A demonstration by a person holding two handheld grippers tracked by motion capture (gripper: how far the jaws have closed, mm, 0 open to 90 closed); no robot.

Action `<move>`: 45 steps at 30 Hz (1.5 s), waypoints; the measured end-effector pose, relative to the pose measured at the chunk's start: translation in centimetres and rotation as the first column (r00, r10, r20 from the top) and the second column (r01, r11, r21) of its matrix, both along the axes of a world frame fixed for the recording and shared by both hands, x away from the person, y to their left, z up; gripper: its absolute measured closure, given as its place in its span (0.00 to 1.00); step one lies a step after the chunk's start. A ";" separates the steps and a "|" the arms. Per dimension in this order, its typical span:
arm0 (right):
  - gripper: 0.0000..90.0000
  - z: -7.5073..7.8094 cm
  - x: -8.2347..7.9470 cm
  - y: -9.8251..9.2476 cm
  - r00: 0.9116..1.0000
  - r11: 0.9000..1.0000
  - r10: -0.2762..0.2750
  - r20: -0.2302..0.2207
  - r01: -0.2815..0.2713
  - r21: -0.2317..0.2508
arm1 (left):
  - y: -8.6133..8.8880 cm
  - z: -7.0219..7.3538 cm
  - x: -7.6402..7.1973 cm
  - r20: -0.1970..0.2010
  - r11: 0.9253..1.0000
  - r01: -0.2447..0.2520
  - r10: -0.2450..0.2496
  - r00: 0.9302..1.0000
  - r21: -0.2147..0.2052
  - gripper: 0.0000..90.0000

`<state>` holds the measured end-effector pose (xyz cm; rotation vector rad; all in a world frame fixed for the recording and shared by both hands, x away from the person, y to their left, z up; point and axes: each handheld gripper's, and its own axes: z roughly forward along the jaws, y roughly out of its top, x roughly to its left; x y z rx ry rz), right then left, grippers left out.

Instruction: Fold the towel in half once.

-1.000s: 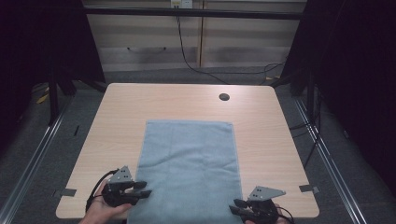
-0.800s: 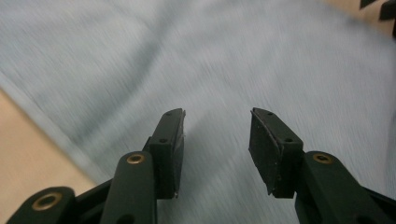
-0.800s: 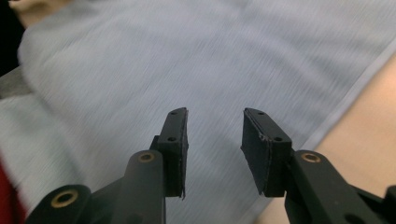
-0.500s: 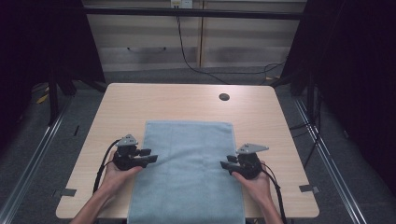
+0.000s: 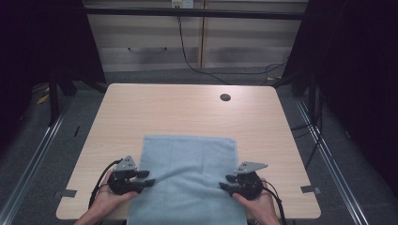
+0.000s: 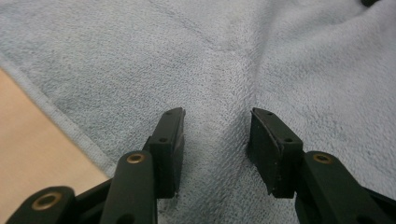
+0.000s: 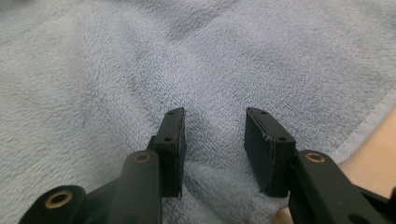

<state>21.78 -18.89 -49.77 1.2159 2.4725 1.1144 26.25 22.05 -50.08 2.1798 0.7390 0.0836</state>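
High view: left gripper [image 5: 146,178] at 7 o'clock, right gripper [image 5: 226,182] at 5 o'clock, each with jaws apart and just opened wider, tips over the side edges of the pale blue towel [image 5: 187,178]. Towel lies between them on the near half of the table [image 5: 178,108], a ridge of cloth in each gap.

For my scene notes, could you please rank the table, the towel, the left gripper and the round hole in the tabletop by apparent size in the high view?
1. Table
2. Towel
3. Left gripper, about the same size as the right gripper
4. Round hole
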 end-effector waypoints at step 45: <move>0.94 -1.0 11.9 -2.8 0.979 0.981 -0.196 0.055 0.195 0.015 | 1.3 -0.6 12.1 0.028 0.977 -0.215 0.215 0.976 -0.005 0.50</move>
